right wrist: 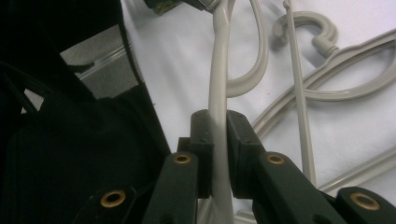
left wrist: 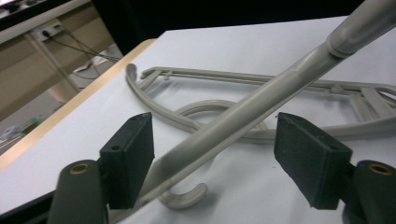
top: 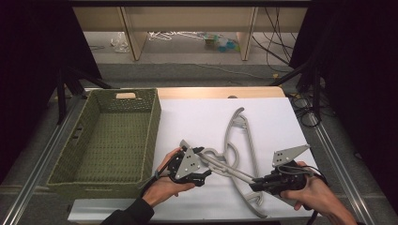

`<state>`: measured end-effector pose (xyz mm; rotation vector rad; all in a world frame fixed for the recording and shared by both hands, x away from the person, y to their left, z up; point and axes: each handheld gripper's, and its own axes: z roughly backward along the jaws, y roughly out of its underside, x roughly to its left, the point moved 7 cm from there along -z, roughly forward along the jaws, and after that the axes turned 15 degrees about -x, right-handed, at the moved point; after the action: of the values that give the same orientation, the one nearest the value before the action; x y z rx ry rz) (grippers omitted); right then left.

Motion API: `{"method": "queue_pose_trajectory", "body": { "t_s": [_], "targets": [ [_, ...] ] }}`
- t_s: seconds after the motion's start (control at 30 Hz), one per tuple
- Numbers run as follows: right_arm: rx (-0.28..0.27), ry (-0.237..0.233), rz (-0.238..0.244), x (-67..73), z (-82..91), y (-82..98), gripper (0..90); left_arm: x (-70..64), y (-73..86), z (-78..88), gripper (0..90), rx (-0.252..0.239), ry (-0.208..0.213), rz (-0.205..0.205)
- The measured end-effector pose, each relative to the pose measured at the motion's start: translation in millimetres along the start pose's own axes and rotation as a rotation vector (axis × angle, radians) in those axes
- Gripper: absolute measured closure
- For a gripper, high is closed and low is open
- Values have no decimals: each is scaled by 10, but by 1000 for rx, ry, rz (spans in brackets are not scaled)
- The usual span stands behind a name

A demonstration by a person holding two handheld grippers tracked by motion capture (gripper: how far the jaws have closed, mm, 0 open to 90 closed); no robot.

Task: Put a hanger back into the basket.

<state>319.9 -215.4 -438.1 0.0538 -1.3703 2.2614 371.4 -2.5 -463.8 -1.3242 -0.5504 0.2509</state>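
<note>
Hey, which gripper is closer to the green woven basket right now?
Left. The left gripper sits just right of the basket; the right gripper is farther right, clamping a hanger.

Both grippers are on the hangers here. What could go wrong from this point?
1. The right gripper is shut on the raised hanger, but the left gripper stands open around its arm, so the hanger may swing or twist.
2. The raised hanger crosses the second hanger lying on the white sheet; the hooks might snag and drag it along.

Grey floor (top: 187, 70) beyond the table, wooden shelving (top: 187, 21) behind, dark surroundings.
</note>
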Motion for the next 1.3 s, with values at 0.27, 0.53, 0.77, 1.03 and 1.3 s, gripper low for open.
{"method": "queue_pose_trajectory", "body": {
  "t_s": [0.27,0.53,0.77,1.03,1.3],
  "targets": [
    [41,-50,52,90,-39,21,823,-134,-35,-1,370,16,171,-91],
    [55,-84,98,95,-60,30,822,-229,-2,1,604,57,314,-110],
    [38,-103,150,65,-30,15,813,-270,-60,64,703,68,388,-195],
    [-170,230,241,-248,428,-362,462,-232,-150,91,792,105,334,-121],
    [-228,298,202,-174,494,-457,389,10,-316,168,792,152,142,78]
  ]
}}
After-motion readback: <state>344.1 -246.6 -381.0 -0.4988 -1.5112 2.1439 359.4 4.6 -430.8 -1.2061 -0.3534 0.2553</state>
